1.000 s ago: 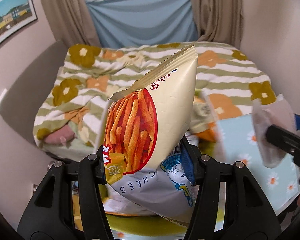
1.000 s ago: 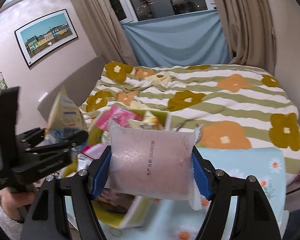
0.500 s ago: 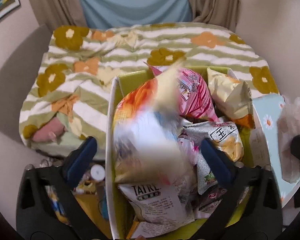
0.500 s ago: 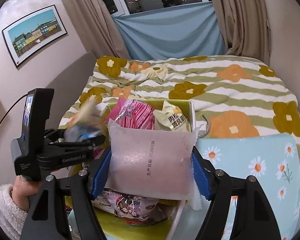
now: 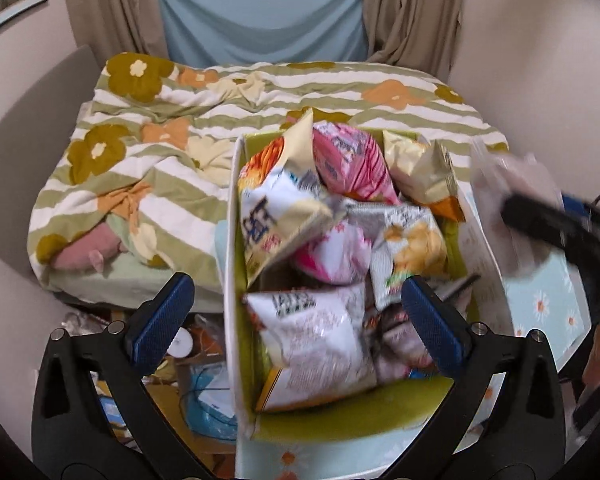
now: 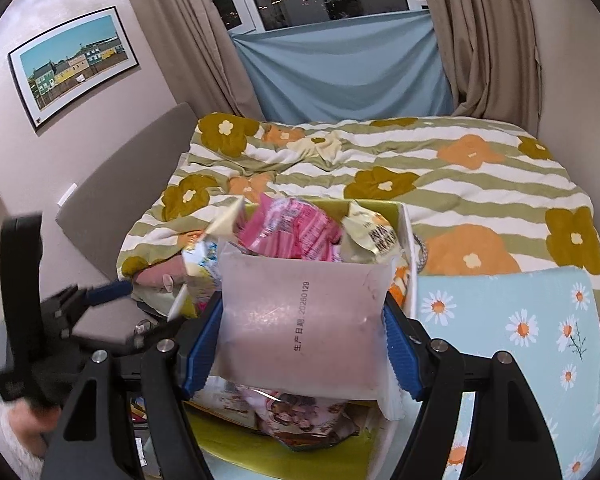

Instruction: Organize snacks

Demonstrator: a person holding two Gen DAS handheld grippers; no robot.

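Right gripper [image 6: 304, 332] blue pads [image 6: 202, 344] pinch a frosted pink packet [image 6: 300, 324] from both sides, held upright just above the near end of the snack box [image 6: 408, 248]. Left gripper [image 5: 296, 320] fingers spread wide, nothing between the pads [image 5: 160, 320], hovering over the box's near-left corner. Box is packed: fries bag [image 5: 276, 200] lying tilted at far left, pink bag [image 5: 352, 164] beside it, cream bag [image 5: 420, 168] far right, white bag [image 5: 316, 328] near. Box sits on a daisy-print table [image 6: 512, 320]; floral bedspread [image 6: 380, 168] beyond.
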